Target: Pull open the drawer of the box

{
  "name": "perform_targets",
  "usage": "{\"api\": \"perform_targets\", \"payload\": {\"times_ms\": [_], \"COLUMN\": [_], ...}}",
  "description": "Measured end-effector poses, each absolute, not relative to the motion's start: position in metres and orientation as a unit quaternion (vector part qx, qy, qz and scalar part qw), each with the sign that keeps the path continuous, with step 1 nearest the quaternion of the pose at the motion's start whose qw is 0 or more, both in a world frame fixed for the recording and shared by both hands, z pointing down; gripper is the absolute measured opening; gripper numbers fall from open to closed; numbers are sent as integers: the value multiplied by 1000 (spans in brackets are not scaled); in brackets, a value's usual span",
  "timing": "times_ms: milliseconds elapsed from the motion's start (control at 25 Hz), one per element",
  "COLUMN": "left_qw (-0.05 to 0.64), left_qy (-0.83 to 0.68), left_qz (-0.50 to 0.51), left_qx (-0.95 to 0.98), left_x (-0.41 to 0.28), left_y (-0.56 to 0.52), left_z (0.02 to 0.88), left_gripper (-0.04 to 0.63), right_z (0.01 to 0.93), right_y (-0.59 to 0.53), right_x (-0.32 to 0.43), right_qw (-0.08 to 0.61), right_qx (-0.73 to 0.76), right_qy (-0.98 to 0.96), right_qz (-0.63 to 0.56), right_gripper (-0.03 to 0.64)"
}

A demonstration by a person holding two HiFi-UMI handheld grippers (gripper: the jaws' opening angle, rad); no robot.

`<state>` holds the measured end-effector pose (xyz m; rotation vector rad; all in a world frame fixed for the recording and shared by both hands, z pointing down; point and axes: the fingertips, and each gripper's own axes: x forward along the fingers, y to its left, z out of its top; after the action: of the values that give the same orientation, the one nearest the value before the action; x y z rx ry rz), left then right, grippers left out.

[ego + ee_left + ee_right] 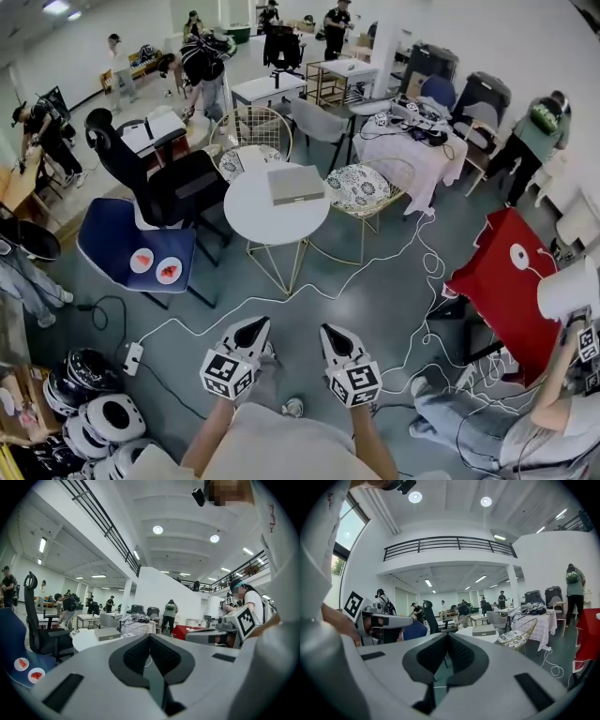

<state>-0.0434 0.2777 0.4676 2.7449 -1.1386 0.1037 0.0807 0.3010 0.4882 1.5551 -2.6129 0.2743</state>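
Plainly, both grippers were well short of the box [295, 184], which lay flat on the round white table [258, 214] at 12 o'clock from the person's hands, near the middle of the head view. The box was grey, low and rectangular, set toward the tabletop's 1 o'clock edge, and looked closed on the sides that showed; no drawer front could be made out at that range.

The left gripper [259, 323] was held level at 6 o'clock of the frame with its marker cube [228, 373] nearest the body. In the left gripper view its jaws were pressed together with nothing between them [150, 639], and the box [107, 633] sat beyond at about 10 o'clock of the tips. The right gripper [329, 330] was beside it at 3 o'clock, the 2 apart and roughly parallel. Its jaws were likewise pressed together and empty [449, 637], with the box [483, 630] showing far off at about 2 o'clock of the tips.

Around the table, a wire chair with a patterned cushion [361, 187] stood at 3 o'clock, touching or just beside the rim. A black office chair [159, 178] stood at 9 o'clock, and a blue seat [112, 246] at 8 o'clock carried 2 small white plates [155, 266] with something red on them. White cables [375, 281] trailed over the grey floor between the table and the grippers. A red table [511, 281] stood at 4 o'clock.
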Motion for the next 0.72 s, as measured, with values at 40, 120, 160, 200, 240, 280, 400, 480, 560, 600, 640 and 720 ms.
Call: {"api": "perform_targets", "payload": {"times_ms": [40,120,160,200,240,280,400,480,560,600,640,720], "left_qw": [85,88,89,90,91,92,96,98,101,102,104,107], "left_qy": [-381,-381,-381,-381,-380,-380,-380,-379,-376,-374,-372,-367], "left_qz": [35,35,36,36,36,36,35,34,33,33,33,34], "left_qx": [920,920,920,920,920,920,919,919,920,921,922,923], "left_x": [-43,-43,-44,-44,-45,-46,-47,-47,-46,-45,-44,-42], "left_y": [274,266,262,257,252,246,226,208,189,178,165,137], "left_z": [469,471,472,473,474,475,479,482,486,490,493,498], "left_gripper": [12,12,12,12,12,12,12,12,12,12,12,12], "right_z": [489,490,491,492,493,493,497,500,505,508,511,516], "right_y": [297,289,284,280,274,268,248,231,212,202,189,162], "right_x": [80,78,78,77,76,74,72,72,71,71,71,71], "right_qw": [46,49,50,50,50,51,55,58,60,61,63,67], "right_qx": [508,505,504,502,501,500,499,499,500,501,501,502], "right_qy": [-856,-857,-858,-859,-859,-860,-860,-860,-859,-858,-858,-857], "right_qz": [89,88,89,89,90,90,90,90,93,95,95,96], "right_gripper": [15,15,15,15,15,15,15,15,15,15,15,15]}}
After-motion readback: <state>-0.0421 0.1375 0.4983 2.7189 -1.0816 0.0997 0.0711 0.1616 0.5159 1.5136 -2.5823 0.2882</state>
